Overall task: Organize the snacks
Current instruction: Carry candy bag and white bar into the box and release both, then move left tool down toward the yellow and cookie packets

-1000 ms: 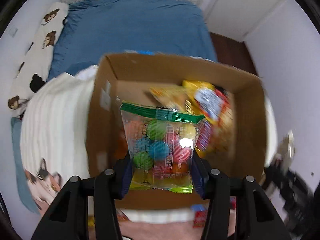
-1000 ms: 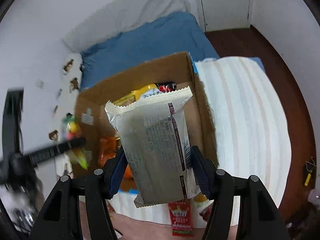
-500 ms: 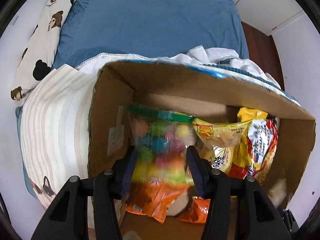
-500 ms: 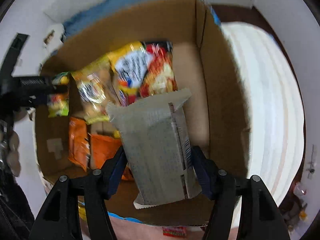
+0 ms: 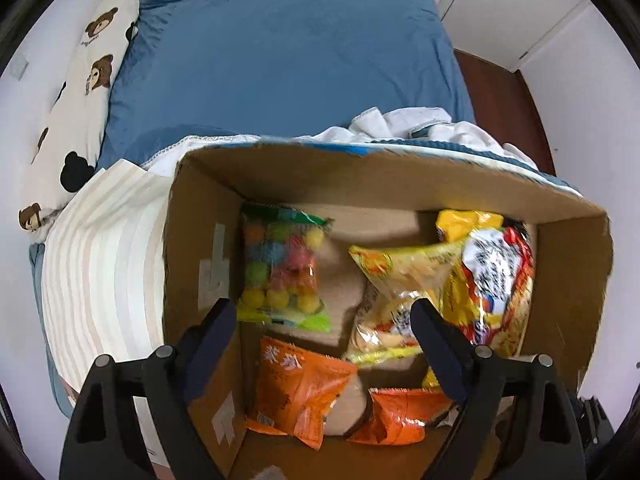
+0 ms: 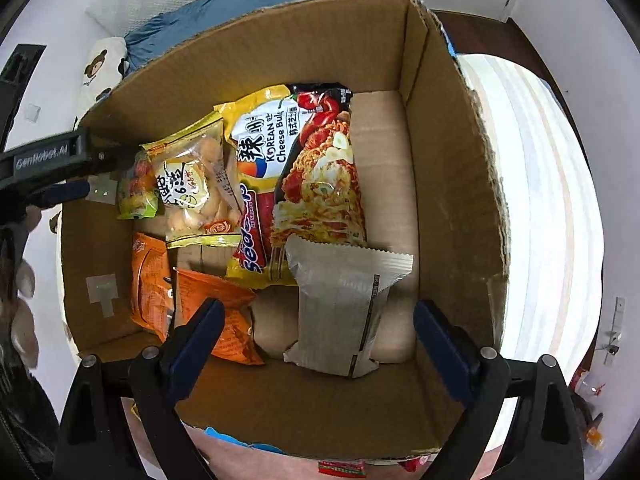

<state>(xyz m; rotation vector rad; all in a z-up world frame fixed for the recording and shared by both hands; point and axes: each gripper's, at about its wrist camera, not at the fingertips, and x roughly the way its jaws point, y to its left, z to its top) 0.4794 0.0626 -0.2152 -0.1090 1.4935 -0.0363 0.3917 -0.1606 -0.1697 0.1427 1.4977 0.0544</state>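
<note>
An open cardboard box holds the snacks. My left gripper hangs over its left side with the jaws opening and nothing pressed between the pads. The clear bag of coloured candy balls lies free beyond them against the left wall. My right gripper is opening too. The grey foil packet rests on the box floor between its fingers, clear of both pads. One of the left gripper's fingers shows at the box's left rim in the right wrist view.
Inside lie a Korean cheese noodle pack, a yellow biscuit bag and two orange packets. The box sits on a bed with a blue sheet, a striped blanket and a bear pillow.
Both grippers sank into the box and opened. The candy bag left the left jaws and the grey packet left the right jaws; both now lie in the box.
</note>
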